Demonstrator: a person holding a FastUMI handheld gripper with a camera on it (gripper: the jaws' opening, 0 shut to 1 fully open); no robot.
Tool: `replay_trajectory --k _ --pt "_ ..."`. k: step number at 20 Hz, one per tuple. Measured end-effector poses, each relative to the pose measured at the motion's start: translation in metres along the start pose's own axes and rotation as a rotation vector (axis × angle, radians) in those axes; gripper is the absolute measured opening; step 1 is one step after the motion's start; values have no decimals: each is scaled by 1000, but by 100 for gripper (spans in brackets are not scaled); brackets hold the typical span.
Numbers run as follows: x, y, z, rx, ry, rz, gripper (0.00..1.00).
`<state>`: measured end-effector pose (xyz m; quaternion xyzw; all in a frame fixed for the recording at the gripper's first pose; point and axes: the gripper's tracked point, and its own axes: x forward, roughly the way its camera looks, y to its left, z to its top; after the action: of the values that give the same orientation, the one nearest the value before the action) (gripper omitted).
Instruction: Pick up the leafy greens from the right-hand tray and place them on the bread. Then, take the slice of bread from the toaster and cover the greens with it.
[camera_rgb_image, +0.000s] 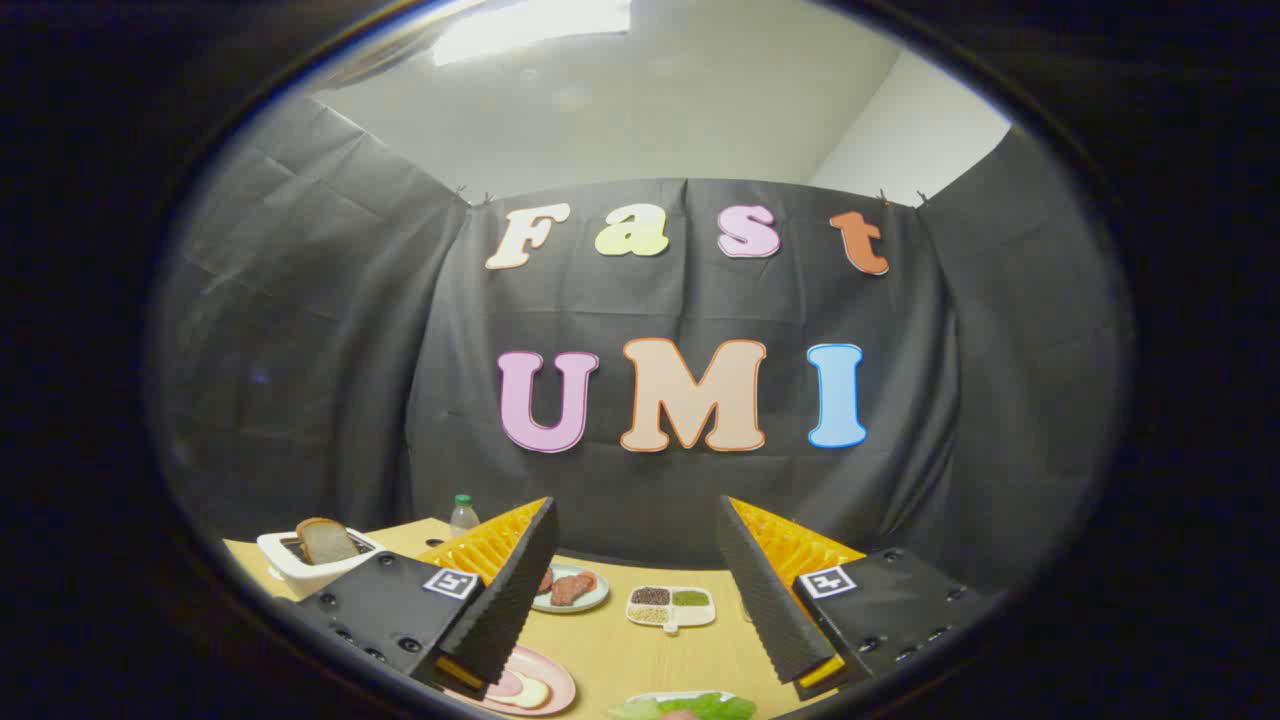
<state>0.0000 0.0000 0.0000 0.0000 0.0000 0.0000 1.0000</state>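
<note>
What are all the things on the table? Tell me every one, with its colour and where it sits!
toaster: one, white, at the far corner of the table, left of the fingers
bread slice: one, brown, standing up in the toaster
bottle: one, clear with a green cap, behind the table by the wall
meat plate: one, pale plate with reddish-brown pieces, beyond the fingers
divided dish: one, white, holding dark, green and pale bits, between the fingers, farther off
pink plate: one, with pale round slices, near the left finger
leafy greens: one bunch, green, nearest, between the fingers
table: one, light wood
hand-held gripper: one, fingers open, holding nothing, above the table
</note>
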Motion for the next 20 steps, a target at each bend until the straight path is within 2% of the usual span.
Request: replay_trajectory --k 15,20 --pt "0 -19 0 1 0 14 100" --pt "5 -17 -8 1 29 68 100"
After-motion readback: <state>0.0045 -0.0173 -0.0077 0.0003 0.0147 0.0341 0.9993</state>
